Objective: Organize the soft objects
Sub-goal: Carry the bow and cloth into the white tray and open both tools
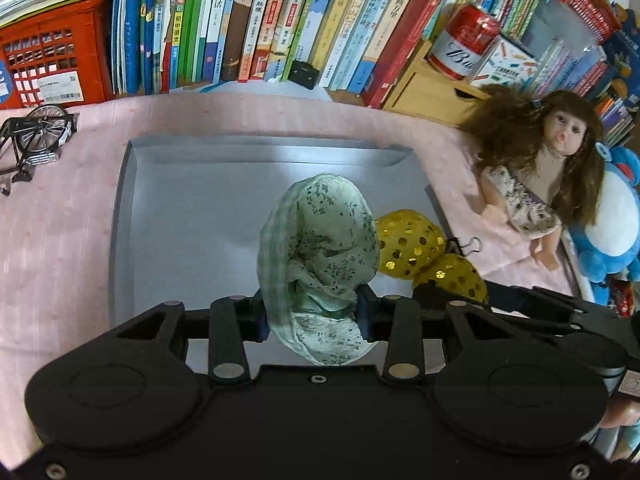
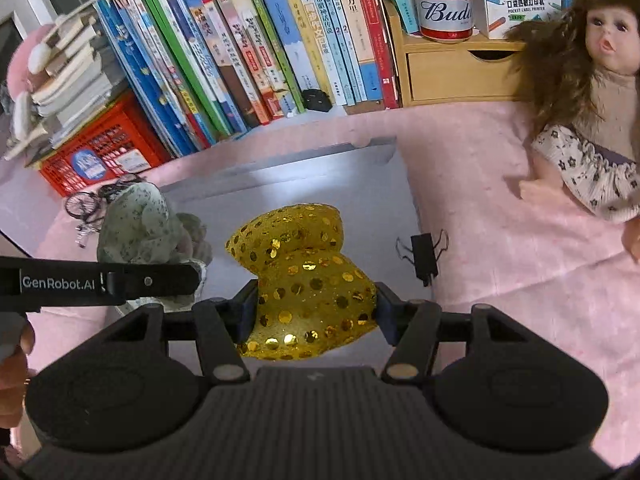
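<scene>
Over a grey tray (image 1: 168, 216) on the pink-covered counter (image 1: 60, 240), both grippers hang side by side. Fingers of the left gripper (image 1: 316, 312) pinch a bunched green flowered cloth (image 1: 320, 240), which stands up from between them above the tray's middle. Just to its right, fingers of the right gripper (image 2: 316, 308) clamp a gold sequined bow (image 2: 304, 276) at its lower lobe, with the upper lobe pointing away over the tray. Cloth and bow sit near each other but do not clearly touch. A black binder clip (image 2: 424, 256) lies at the tray's right edge. Farther right, a doll (image 1: 536, 168) with brown hair lies on the pink cover beside a blue plush toy (image 1: 616, 216). A small model bicycle (image 1: 36, 136) stands to the tray's left. Behind, books (image 1: 248, 20), a red crate (image 1: 52, 60) and a red can (image 1: 464, 40) line the back.
</scene>
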The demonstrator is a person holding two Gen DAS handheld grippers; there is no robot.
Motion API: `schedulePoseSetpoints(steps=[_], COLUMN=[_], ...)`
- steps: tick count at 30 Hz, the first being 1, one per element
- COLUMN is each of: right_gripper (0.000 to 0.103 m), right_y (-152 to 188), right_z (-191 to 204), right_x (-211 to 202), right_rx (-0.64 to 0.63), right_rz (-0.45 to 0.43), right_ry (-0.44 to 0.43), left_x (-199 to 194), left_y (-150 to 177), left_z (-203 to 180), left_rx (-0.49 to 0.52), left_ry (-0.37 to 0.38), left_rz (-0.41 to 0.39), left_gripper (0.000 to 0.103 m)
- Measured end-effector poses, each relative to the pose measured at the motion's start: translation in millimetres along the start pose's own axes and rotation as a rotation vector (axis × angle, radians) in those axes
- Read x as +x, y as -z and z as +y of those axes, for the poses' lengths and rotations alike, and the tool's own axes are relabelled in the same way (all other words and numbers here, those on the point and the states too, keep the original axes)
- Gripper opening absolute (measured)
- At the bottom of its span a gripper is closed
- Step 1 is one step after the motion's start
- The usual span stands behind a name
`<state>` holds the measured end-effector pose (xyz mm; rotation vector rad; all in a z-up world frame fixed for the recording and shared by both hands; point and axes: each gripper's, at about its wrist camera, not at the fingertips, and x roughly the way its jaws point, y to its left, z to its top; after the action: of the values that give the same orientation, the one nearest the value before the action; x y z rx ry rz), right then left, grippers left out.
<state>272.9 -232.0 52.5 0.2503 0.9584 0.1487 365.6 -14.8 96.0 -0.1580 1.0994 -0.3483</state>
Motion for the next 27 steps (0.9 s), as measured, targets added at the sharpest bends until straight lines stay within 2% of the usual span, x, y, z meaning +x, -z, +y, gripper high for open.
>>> schedulePoseSetpoints(steps=[13, 15, 20, 27], right_gripper=[0.068, 0.077, 0.086, 0.088], right_y=[-4, -5, -8, -8], right_z=[6, 3, -3, -4], right_x=[34, 37, 33, 24], right_rx=[-0.074, -0.056, -0.019, -0.009], right_rz=[0.042, 0.053, 0.037, 0.023], right_ry=[0.077, 0.068, 0.034, 0.021], left_x=[50, 51, 52, 45], left_y=[-1, -1, -4, -3], left_z=[11, 14, 21, 17], left_rx=[-0.057, -0.067, -0.121, -0.104], left_ry=[-0.011, -0.011, 0.001, -0.031], left_rz=[0.084, 0.084, 0.083, 0.064], left_gripper=[0.038, 0.038, 0.048, 0.062])
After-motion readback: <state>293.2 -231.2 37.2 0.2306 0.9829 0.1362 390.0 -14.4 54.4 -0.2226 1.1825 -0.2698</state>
